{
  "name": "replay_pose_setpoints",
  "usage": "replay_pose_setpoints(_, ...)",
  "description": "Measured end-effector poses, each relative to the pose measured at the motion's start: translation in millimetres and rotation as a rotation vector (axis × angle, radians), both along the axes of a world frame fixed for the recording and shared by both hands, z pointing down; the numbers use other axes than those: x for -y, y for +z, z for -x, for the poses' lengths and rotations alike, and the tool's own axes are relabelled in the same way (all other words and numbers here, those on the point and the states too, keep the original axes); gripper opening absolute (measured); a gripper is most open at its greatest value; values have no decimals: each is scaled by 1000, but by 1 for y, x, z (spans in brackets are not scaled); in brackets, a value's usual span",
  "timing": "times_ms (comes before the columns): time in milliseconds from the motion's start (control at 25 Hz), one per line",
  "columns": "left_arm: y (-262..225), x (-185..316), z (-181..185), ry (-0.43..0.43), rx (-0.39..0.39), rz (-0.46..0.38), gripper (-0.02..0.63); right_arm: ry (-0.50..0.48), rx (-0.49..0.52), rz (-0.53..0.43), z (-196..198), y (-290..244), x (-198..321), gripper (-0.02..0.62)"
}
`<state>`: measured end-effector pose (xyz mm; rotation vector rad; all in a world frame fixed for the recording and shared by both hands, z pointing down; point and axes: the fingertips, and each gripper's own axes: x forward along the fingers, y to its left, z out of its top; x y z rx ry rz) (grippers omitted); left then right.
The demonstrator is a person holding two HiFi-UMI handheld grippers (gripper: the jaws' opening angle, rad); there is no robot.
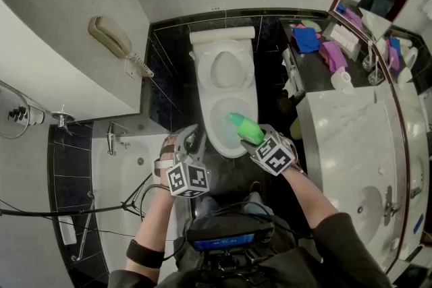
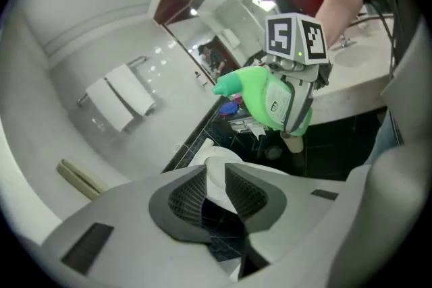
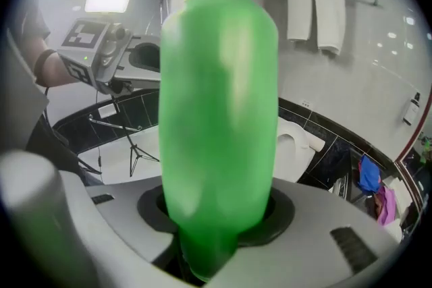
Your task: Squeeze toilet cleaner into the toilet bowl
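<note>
The right gripper [image 3: 219,216] is clamped on the toilet cleaner bottle [image 3: 219,104], with a pad pressed against each side of its lower body. In the right gripper view the green bottle fills the middle. Its long axis runs straight out from the jaws and away from the camera, and its far end and nozzle are hidden behind its own bulk.

The head view shows what that view hides. The bottle lies on a slant from the gripper at lower right up to the left, and its nozzle reaches over the near part of the open toilet bowl [image 1: 206,123].

The left gripper view catches the bottle from the side. It shows the bent nozzle pointing to the picture's left, a pale label on the body and the marker cube [image 2: 295,38] above it.

The left gripper [image 2: 216,189] has its jaws a little apart with nothing between them. It sits just beside the bowl's left rim, near the bottle but not touching it.

Only the head view takes in the bathtub [image 1: 128,179] on the left and the marble tabletop [image 1: 351,125] on the right. Two white towels [image 3: 317,13] hang on the wall above the toilet.
</note>
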<state>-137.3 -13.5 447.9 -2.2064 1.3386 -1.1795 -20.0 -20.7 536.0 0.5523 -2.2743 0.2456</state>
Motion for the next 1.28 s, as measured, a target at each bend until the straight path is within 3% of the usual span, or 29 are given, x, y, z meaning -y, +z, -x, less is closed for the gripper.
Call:
replay_pose_setpoints(80, 5, 0, 5, -57, -126, 9, 47, 41, 21, -2, -7, 0, 4, 192)
replay_pose_setpoints(200, 23, -2, 16, -124, -309, 70, 8, 91, 44, -7, -14, 2, 8, 192)
replay_pose_setpoints(320, 26, -1, 23, -175, -496, 130, 6, 148, 81, -6, -21, 4, 9, 192)
replay_pose_setpoints(440, 29, 1, 36, -227, -600, 153, 6, 198, 100, -19, -29, 12, 13, 192)
replay_pose_setpoints(680, 49, -2, 66, -319, -653, 157, 6, 264, 148, -57, -34, 11, 10, 192)
replay_pose_setpoints(1280, 52, -13, 76, -339, -624, 127, 5, 298, 183, -60, -33, 24, -1, 192)
